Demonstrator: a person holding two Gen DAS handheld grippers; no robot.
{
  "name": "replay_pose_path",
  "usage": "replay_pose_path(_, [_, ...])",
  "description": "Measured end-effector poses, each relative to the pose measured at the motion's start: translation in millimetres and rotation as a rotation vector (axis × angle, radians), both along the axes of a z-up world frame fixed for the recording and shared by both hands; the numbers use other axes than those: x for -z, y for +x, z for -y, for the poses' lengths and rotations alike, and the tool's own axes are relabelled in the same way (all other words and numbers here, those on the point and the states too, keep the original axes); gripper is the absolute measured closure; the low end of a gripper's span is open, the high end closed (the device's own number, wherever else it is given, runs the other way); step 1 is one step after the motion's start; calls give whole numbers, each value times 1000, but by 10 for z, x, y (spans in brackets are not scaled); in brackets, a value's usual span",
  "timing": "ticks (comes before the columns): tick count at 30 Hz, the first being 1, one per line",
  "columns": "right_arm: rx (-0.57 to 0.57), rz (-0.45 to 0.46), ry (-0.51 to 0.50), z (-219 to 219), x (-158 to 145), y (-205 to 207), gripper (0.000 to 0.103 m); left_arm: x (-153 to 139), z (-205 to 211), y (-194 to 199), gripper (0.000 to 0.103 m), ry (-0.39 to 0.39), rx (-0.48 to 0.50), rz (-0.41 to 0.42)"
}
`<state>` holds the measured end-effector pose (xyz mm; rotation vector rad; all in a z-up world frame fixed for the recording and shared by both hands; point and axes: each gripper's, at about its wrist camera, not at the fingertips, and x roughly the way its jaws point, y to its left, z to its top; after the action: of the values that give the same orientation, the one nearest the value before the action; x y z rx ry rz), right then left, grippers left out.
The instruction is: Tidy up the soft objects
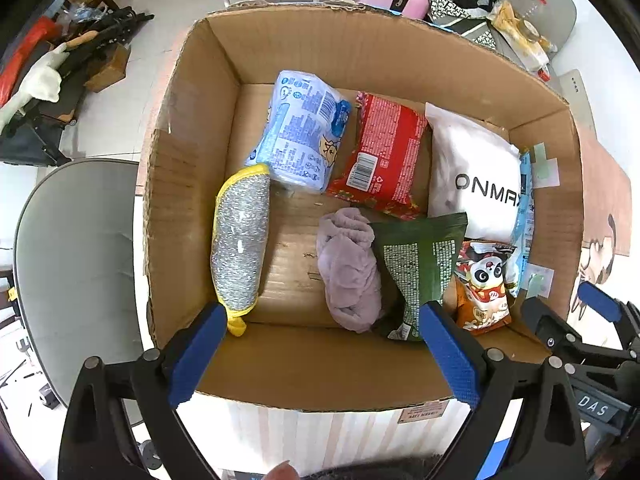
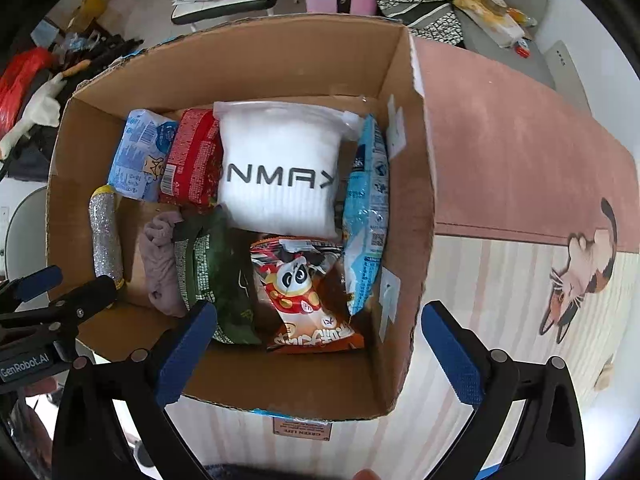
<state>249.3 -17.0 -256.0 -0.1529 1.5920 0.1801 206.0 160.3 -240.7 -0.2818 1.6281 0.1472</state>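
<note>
The left gripper (image 1: 320,354) hangs over the near wall of the cardboard box (image 1: 192,92), its jaws spread wide and holding nothing. Between and just beyond its blue pads lies the mauve cloth (image 1: 348,268), bunched on the box floor; the green packet (image 1: 420,272) sits just inside the right jaw, its lower corner hidden behind that pad. The silver scouring pad (image 1: 240,240) with yellow trim lies just beyond the left jaw tip. Farther ahead are the blue tissue pack (image 1: 304,132) and the red packet (image 1: 384,152), side by side, with the white bagged item (image 1: 476,176) off to the right.

The right gripper (image 2: 318,354) is also wide open and empty — its left jaw over the box interior, its right jaw outside the box wall, above the desk (image 2: 520,128). The panda snack bag (image 2: 308,296) lies between the jaws, a little ahead, and the light blue pouch (image 2: 368,208) leans on the box wall beyond it.
</note>
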Motion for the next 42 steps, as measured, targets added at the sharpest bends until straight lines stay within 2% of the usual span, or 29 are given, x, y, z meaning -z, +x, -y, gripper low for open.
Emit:
replay_pose_path(4, [12, 21, -19, 39, -50, -8, 0, -10, -182, 80, 5, 1, -10, 14])
replay_pose_path(8, [22, 51, -21, 65, -151, -15, 0, -110, -158, 85, 5, 21, -6, 43])
replay_pose_path(12, [28, 103, -15, 117, -374, -65, 0, -331, -94, 21, 5, 40, 6, 98])
replay_pose_path(20, [21, 249, 52, 264, -1212, -454, 0, -1240, 119, -394, 5, 100, 42, 291])
replay_pose_path(25, [11, 357, 100, 399, -1861, -879, 0, -1779, 246, -730, 5, 149, 49, 396])
replay_pose_path(30, [7, 432, 128, 475, -2347, -1270, 0, -2243, 333, -1087, 5, 170, 39, 488])
replay_pose_path(35, [0, 505, 138, 555, -2779, -1645, 0, -2536, 376, -1367, 5, 173, 20, 530])
replay_pose_path(42, [-10, 574, 154, 649, -3173, -1981, 0, -2829, 441, -1651, 5, 191, 6, 597])
